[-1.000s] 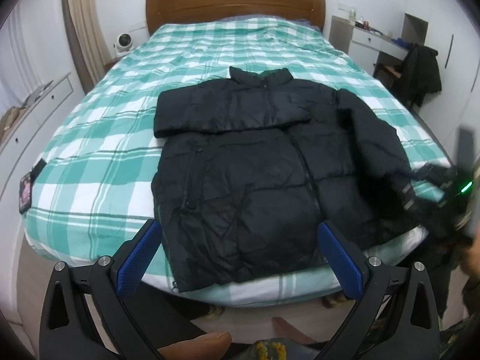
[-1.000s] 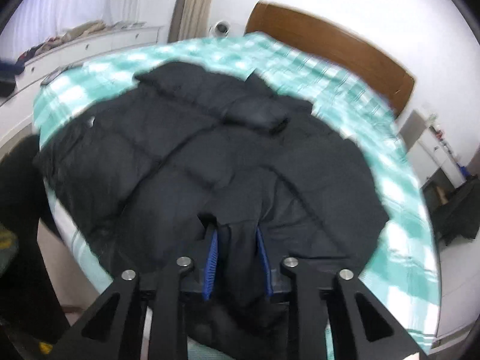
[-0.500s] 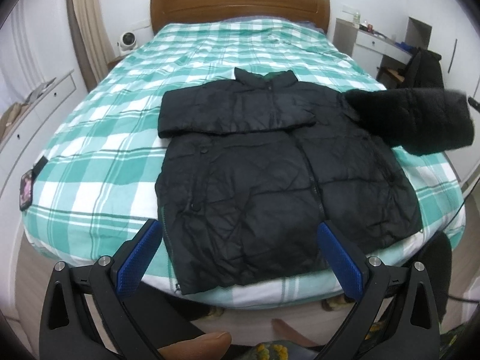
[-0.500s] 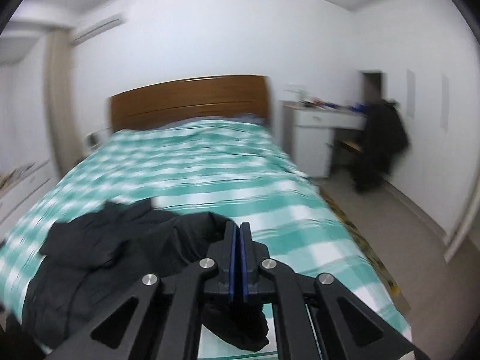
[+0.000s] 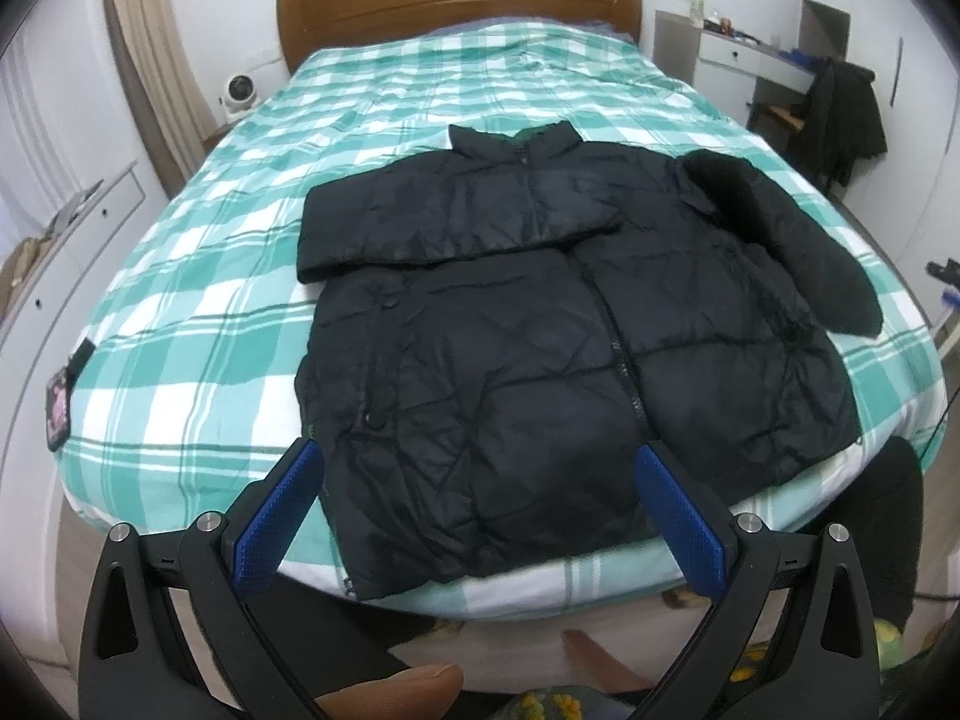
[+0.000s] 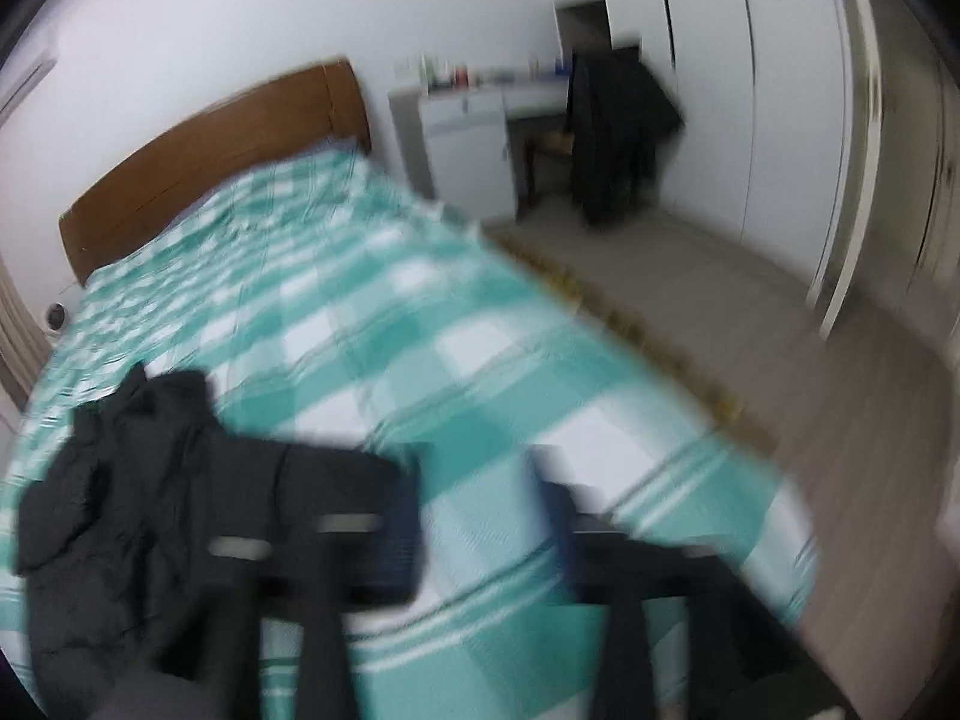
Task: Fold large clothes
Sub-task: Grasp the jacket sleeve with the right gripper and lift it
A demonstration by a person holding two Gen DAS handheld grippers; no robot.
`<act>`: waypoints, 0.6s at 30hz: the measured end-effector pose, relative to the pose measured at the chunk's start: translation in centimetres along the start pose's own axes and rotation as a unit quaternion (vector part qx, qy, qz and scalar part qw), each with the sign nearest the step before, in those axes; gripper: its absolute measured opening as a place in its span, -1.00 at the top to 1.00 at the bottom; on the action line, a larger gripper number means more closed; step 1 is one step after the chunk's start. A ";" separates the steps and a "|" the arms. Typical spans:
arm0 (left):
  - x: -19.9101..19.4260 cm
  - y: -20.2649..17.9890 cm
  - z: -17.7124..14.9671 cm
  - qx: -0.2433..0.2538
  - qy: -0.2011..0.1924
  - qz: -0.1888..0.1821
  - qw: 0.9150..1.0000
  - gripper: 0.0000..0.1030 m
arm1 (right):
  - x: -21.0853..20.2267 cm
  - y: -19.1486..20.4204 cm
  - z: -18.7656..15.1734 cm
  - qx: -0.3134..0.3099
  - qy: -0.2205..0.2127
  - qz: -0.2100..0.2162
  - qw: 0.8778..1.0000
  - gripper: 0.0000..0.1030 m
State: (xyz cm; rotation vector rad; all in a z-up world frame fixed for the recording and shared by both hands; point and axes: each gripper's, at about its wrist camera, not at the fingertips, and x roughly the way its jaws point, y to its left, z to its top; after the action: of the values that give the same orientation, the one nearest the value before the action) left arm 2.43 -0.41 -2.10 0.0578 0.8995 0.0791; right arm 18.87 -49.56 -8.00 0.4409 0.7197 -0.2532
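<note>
Right claw (image 6: 480, 516) just opened, empty, jacket (image 5: 540, 324) spread

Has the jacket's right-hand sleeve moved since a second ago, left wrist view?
Yes. The sleeve was hanging off the bed's right edge; it now lies spread on the checked cover beside the jacket body.

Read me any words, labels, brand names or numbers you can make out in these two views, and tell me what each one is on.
No text can be read in either view.
Zipper tape on the black jacket: pale marks, too small to read.
Dark tag at the bed edge: pinkish patch, too blurred to read.
Items on the desk: too small.
</note>
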 end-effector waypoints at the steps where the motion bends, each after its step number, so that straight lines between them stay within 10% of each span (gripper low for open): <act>1: 0.1 -0.1 0.0 0.000 0.003 -0.002 1.000 -0.99 | 0.5 0.1 -0.9 0.015 0.014 0.031 0.999 -0.53; 7: 0.7 -0.8 -0.2 0.009 0.014 -0.006 1.000 -0.99 | 10.6 -1.1 -7.8 0.207 0.157 0.150 0.954 -0.53; 12: 1.1 -0.4 -0.5 -0.001 0.025 -0.003 1.000 -0.99 | 13.6 0.3 -6.7 0.228 0.059 0.164 0.958 -0.43; 14: 1.1 -0.2 -0.7 -0.003 0.026 0.002 1.000 -0.99 | 13.7 1.0 -5.0 0.201 0.036 0.138 0.969 0.81; 18: 1.2 0.7 -1.0 -0.012 0.026 0.012 1.000 -0.99 | 9.1 -0.4 -0.2 0.187 -0.071 0.059 0.978 0.81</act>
State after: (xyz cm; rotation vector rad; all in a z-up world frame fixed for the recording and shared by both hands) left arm 2.35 0.39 -3.63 0.0434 0.9501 0.1145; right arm 25.23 -50.49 -14.40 0.8143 0.5018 -0.3058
